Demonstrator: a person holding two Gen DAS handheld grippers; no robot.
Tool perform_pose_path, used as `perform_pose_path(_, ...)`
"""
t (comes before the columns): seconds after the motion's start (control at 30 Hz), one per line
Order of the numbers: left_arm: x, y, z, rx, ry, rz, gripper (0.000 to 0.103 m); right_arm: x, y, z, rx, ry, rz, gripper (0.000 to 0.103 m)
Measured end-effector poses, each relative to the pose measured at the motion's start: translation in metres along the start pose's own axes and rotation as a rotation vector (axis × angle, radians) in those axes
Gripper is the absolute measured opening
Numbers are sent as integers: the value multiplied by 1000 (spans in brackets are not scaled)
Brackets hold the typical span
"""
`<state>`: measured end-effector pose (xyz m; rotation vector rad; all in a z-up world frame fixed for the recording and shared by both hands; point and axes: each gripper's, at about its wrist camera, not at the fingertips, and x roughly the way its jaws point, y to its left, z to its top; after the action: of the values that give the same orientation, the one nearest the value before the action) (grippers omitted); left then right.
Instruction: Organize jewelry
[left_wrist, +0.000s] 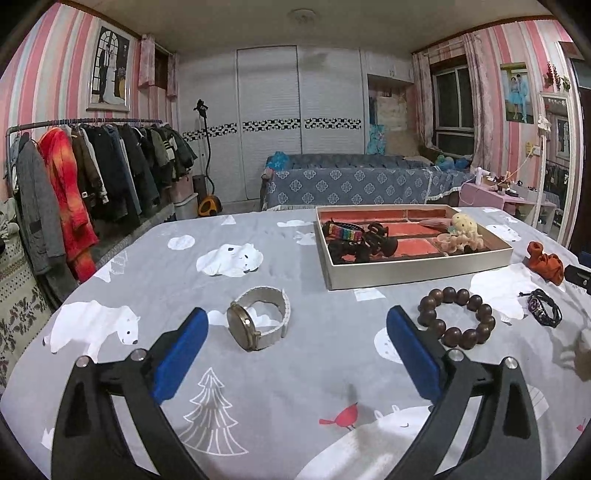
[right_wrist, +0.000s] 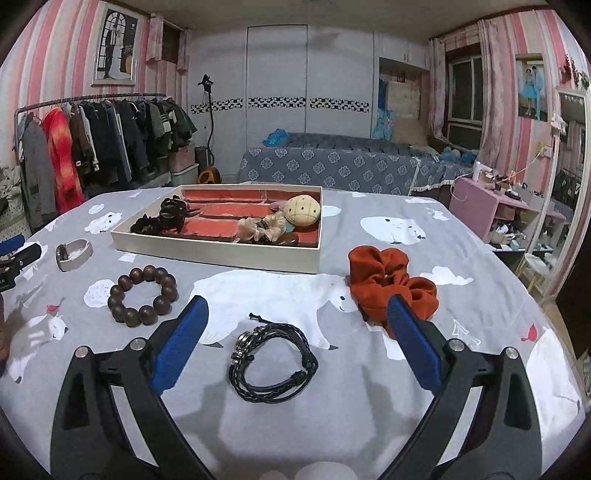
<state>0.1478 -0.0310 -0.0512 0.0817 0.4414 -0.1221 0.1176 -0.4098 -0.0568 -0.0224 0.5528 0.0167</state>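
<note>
Landmark: the tray (left_wrist: 413, 273), walled all round, standing on the bedspread (left_wrist: 295, 387).
In front of tray, left: watch (left_wrist: 258, 325) on its edge; bare cloth all round it.
In front of tray, centre: open cloth up to the wall.
In front of tray, right: bead bracelet (left_wrist: 456, 317), then braided bracelet (right_wrist: 273, 363), apart.
Right of tray: scrunchie (right_wrist: 391, 286), near the corner.
Inside tray: hair claws (left_wrist: 365, 243) left, plush toy (right_wrist: 301, 210) right.

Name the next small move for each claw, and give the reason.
Probably ease both forward and down: the open left claw is lined up short of the watch, the open right claw frames the black braided bracelet. Both pieces lie outside the tray.
</note>
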Motion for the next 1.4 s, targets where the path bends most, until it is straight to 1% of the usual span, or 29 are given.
perform_pose_path(0.17,0,1,1,1,2,-1,96,3,1,-1,-4,17,-12,95)
perform_pose_path(0.3,0,1,1,7,4,0,96,13,-3,-2,18,80,-27,94)
perform_pose_path(0.33,0,1,1,7,5,0,96,15,-5,-2,25,95,-29,92)
perform_pose_path(0.47,1,1,1,6,7,-1,96,27,-11,-4,50,166,-48,82)
perform_pose_path(0.53,2,3,1,-9,18,-9,96,33,-13,-5,61,201,-58,80)
perform_pose_path(0.6,8,6,2,-27,47,-38,96,39,-13,-6,59,235,-64,74)
perform_pose_path(0.67,17,11,4,-50,86,-51,96,46,-11,-8,49,267,-65,72)
perform_pose_path(0.73,27,17,6,-66,139,-49,96,54,-10,-9,39,308,-57,69)
perform_pose_path(0.83,41,24,7,-71,186,-46,96,68,-11,-9,41,365,-29,64)
perform_pose_path(0.9,51,30,9,-80,206,-47,96,76,-12,-9,44,390,-12,55)
perform_pose_path(0.93,56,32,10,-79,214,-42,96,80,-12,-7,43,393,-5,54)
perform_pose_path(0.97,60,34,11,-77,216,-39,96,81,-11,-5,34,391,-2,47)
perform_pose_path(1.0,66,36,13,-72,221,-26,96,84,-9,-3,23,392,1,37)
perform_pose_path(1.03,72,37,12,-68,237,-16,96,87,-8,-1,13,390,4,34)
perform_pose_path(1.1,84,41,11,-73,275,-5,96,94,-5,4,-1,388,7,20)
perform_pose_path(1.13,90,42,11,-76,294,-6,96,97,-4,6,-6,386,8,17)
perform_pose_path(1.17,97,42,10,-78,322,-10,96,101,-4,8,-9,387,11,12)
perform_pose_path(1.2,103,43,8,-83,347,-22,96,104,-5,10,-7,388,17,10)
perform_pose_path(1.27,111,46,6,-102,379,-31,91,110,-7,15,-2,383,23,9)
perform_pose_path(1.33,118,49,3,-109,418,-36,60,116,-8,19,-1,379,27,9)
perform_pose_path(1.37,121,51,1,-117,433,-37,58,118,-8,19,3,379,32,9)
perform_pose_path(1.4,120,52,1,-119,427,-41,52,119,-8,19,6,375,36,9)
